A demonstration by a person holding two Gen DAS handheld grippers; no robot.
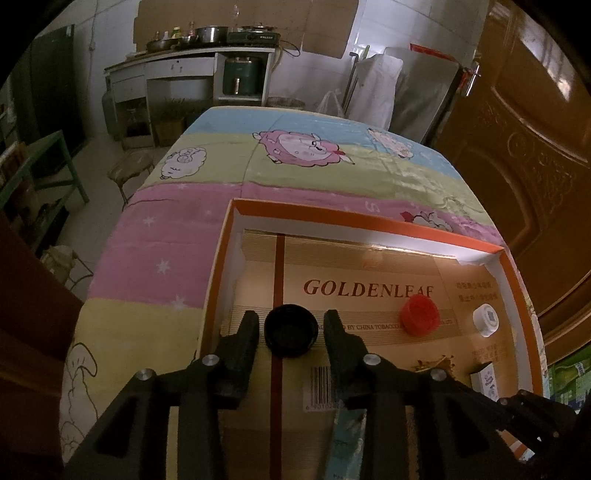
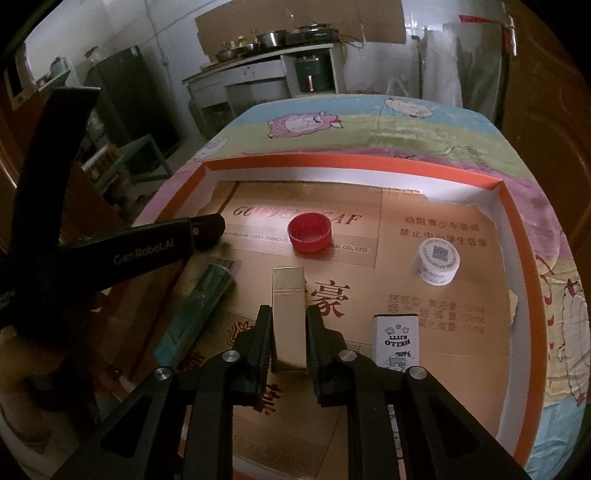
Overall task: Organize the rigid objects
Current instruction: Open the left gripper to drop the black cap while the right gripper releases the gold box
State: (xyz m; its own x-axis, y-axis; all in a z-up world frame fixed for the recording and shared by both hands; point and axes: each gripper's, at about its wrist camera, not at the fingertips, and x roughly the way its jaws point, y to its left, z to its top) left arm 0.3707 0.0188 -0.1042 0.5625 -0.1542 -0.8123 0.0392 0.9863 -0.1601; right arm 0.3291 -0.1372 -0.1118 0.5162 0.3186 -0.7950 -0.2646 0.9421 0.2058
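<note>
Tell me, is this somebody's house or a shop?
Probably a lived-in room at home, with a kitchen corner: a counter with pots and a stove at the back, a wooden door, and a cartoon sheep cloth over the table.

Black hand-held gripper (image 1: 291, 325), silver round screws on linkage arms, ribbed finger pads (image 2: 263, 343), white "GenRobot.AI" lettering

Dim room. White tiled wall (image 1: 332, 74) at 12 o'clock; cluttered counter (image 1: 192, 55) at 11; brown door (image 1: 524, 155) at 2; stool (image 1: 131, 168) at 9.
</note>
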